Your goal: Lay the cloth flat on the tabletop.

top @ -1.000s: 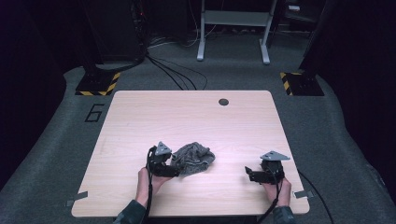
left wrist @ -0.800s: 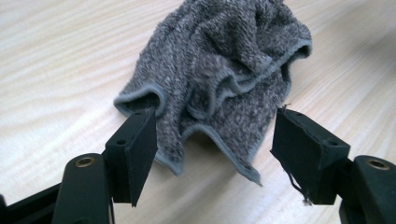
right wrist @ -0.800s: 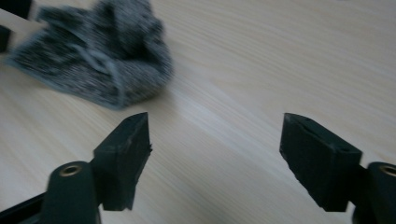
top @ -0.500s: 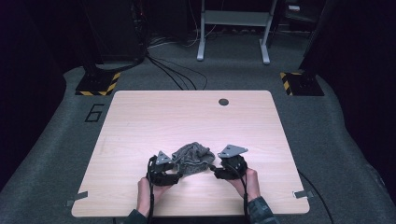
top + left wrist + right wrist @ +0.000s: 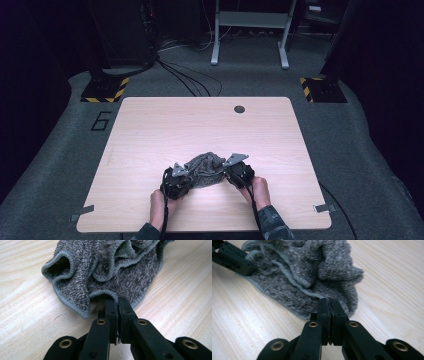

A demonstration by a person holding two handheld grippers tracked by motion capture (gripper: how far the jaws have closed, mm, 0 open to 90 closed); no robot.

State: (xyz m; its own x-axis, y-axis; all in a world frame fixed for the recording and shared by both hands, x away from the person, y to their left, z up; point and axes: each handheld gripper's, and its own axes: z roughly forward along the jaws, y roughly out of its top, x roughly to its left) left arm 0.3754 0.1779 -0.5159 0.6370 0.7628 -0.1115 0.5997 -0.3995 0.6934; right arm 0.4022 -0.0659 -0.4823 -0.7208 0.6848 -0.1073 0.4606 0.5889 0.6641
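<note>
Broadly: dark room, grey carpet (image 5: 60,165) all round, black cables (image 5: 190,80) trailing over the floor beyond the cable hole (image 5: 239,109). Legs of a grey stand (image 5: 250,35) farther back again from the hole. Hazard-striped bases (image 5: 105,90) on the floor, well off to either side of the hole.

Pale wood-grain table (image 5: 200,125), smooth and matt, hole near its far edge. Probably slick enough for fabric to slide when dragged, so better lifted than pulled flat.

Grey terry cloth (image 5: 204,170) bunched in a loose heap, well to the person's side of the hole and a little left of it. Soft, light, no stiffness at all. Judged to sag and unfurl under its own weight once raised. Nothing fragile. Looped pile likely grippy against the pads, slipping unlikely. Best holds: the stitched hem, thicker than the body, at two spots well apart along an edge or at corners. Middle folds to be avoided, only a lump to be had there.

Left gripper (image 5: 186,179) at the heap's flank farther from the hole, jaws just closed and now fully together, a fold of hem nipped at the tips. Right gripper (image 5: 227,176) at the flank nearer the hole's line, jaws likewise just closed, pinching the cloth's fuzzy lower edge. Both sets of tips low, at table level.
</note>
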